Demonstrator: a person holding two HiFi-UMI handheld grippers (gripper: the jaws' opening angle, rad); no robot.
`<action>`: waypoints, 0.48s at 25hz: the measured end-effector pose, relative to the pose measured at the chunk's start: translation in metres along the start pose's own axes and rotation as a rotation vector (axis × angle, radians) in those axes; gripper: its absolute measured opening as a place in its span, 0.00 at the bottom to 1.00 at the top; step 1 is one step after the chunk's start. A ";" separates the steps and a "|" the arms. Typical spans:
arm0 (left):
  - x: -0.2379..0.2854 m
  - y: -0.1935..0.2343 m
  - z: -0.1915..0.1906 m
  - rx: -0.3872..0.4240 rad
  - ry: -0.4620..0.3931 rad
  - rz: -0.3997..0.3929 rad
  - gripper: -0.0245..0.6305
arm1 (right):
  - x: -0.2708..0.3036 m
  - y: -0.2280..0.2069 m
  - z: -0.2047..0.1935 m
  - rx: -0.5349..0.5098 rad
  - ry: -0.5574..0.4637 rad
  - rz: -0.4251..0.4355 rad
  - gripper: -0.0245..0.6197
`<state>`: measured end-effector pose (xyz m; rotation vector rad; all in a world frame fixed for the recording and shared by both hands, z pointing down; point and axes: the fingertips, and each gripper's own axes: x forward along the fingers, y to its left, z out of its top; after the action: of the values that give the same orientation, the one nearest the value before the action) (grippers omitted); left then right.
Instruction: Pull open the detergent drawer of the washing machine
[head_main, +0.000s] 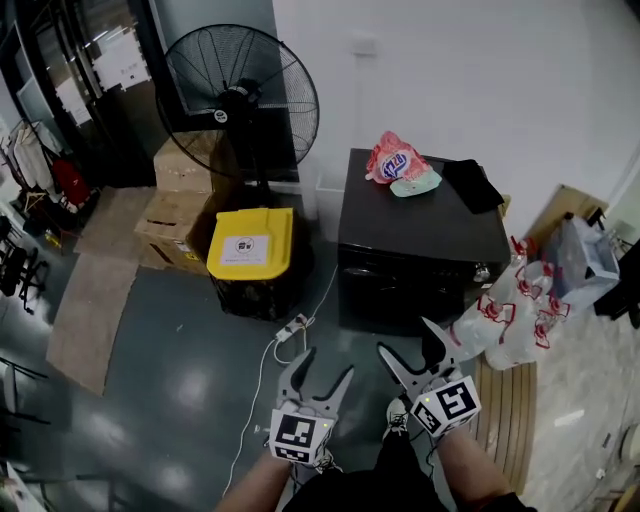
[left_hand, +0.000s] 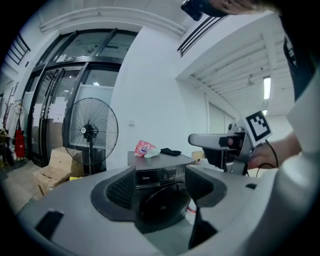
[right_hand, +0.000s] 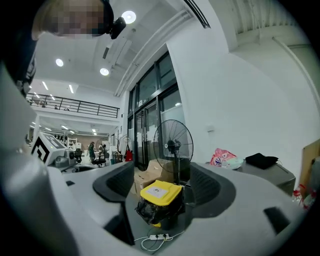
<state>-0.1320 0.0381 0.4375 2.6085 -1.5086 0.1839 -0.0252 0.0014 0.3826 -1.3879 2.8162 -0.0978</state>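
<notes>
Head view: holding left tongs (head_main: 325, 365) and right tongs (head_main: 410, 345) low in front of the body, well short of the dark-grey front-loading washing machine (head_main: 420, 235). Looking like an approach posture. Keeping both tongs spread apart with nothing gripped, probably pre-opened for the drawer front. Counting:
- one washing machine
- one black pedestal fan (head_main: 240, 100)
- one black bin with yellow lid (head_main: 250, 243)
- two stacked brown cardboard boxes (head_main: 180, 200)
- one pink detergent pouch (head_main: 395, 160) and one black cloth (head_main: 472, 185), both lying on the washing machine top
- white plastic bags with red print (head_main: 505, 320), leaning at its right side, number not resolving

Left gripper view: pointing almost level at the washing machine front, framing the round door and control strip between the open jaws. Placing the detergent drawer (left_hand: 144, 175) at the left end of that strip, as a judgement. Reading it as shut and well apart from the jaws.

Right gripper view: aiming off-target, framing the bin between open jaws, with one white power strip (right_hand: 157, 239) on the floor below. Showing the washing machine only at the far right, so likely needing a swing that way.
</notes>
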 end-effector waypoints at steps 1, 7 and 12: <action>0.009 -0.001 0.000 -0.004 0.005 0.015 0.47 | 0.006 -0.009 -0.001 0.002 -0.001 0.019 0.59; 0.071 -0.016 0.006 -0.051 0.052 0.097 0.47 | 0.032 -0.071 -0.003 0.015 0.002 0.130 0.59; 0.124 -0.022 0.015 -0.072 0.032 0.177 0.47 | 0.048 -0.125 -0.003 0.030 0.002 0.194 0.59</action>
<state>-0.0509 -0.0588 0.4425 2.4054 -1.7018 0.1841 0.0445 -0.1130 0.3940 -1.1023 2.9198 -0.1397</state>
